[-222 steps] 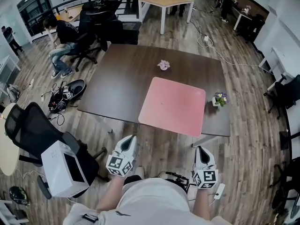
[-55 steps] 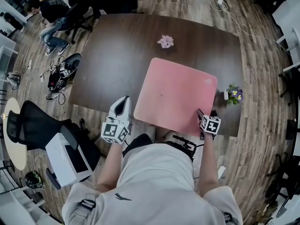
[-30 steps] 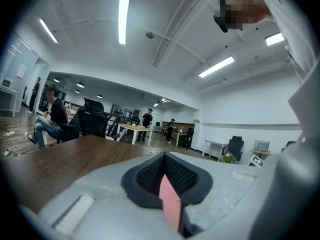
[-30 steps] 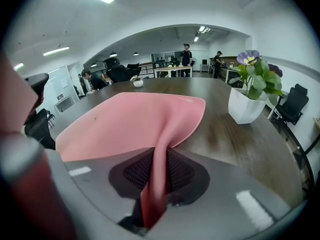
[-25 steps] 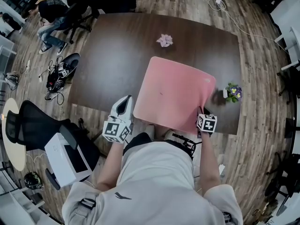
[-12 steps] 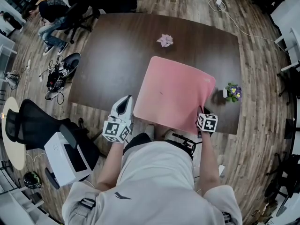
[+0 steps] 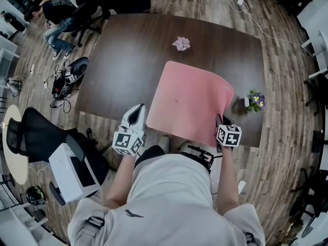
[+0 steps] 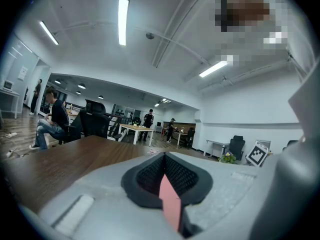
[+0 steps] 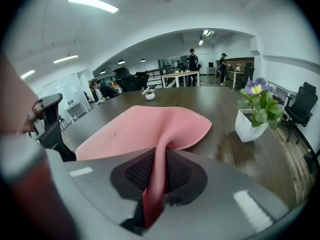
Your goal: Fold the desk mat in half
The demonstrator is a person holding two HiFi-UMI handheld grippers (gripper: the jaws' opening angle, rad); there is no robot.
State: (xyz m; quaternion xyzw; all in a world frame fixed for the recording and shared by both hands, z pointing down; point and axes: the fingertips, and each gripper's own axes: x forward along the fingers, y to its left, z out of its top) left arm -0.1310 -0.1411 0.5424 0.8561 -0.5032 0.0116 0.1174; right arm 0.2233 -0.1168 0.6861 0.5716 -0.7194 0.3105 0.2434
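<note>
The right gripper (image 9: 156, 184) has its jaws pressed together on the near right corner of the pink desk mat (image 9: 145, 126). They have just been closing, and the mat's thin edge stands pinched upright between the black pads, a grip that looks firm enough to carry so limp a sheet. From that pinch the mat rises off the dark wooden desk (image 7: 128, 60) in a soft ridge, so its right side bulges in the head view while the rest lies flat. The left gripper (image 8: 167, 194) is clamped on a pink strip of the same near edge, at the near left corner, low and roughly level at the desk's front. Holding both near corners probably serves to carry that edge over to the far edge as one straight line. The fold seems barely begun, with only the right corner off the desk. A small potted plant (image 7: 254, 101) stands just beside the mat's far right side, where a swinging flap could brush it.
</note>
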